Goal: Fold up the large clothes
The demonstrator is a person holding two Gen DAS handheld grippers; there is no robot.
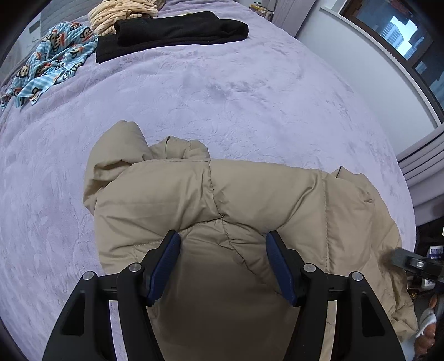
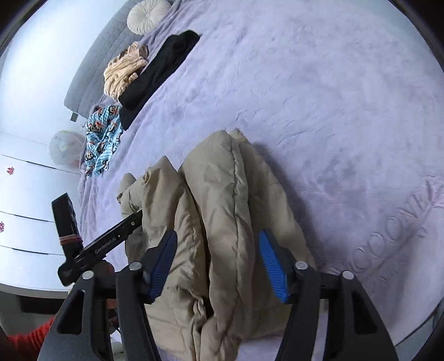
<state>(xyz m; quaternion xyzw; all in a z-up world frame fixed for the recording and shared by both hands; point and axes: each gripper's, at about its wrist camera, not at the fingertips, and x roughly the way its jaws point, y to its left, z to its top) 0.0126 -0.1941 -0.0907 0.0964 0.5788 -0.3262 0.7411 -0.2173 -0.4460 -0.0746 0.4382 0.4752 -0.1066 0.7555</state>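
Jacket: beige puffer jacket bunched at bed near edge.
Room: bare purple cover beyond it.
Your fingers: left gripper, right gripper spread over jacket.
Right view only: white dresser.

Under my left gripper the tan puffer jacket is smooth, matt woven cloth, quilted with stitched seams and softly creased, and it lies on a lilac bedspread of plush, velvety fabric with an embossed pattern. My right gripper has matt black plastic arms, ribbed blue rubbery pads and small shiny metal pins. Farther off lie a matt black knit garment, a printed blue cloth and a crumpled cream ribbed one.
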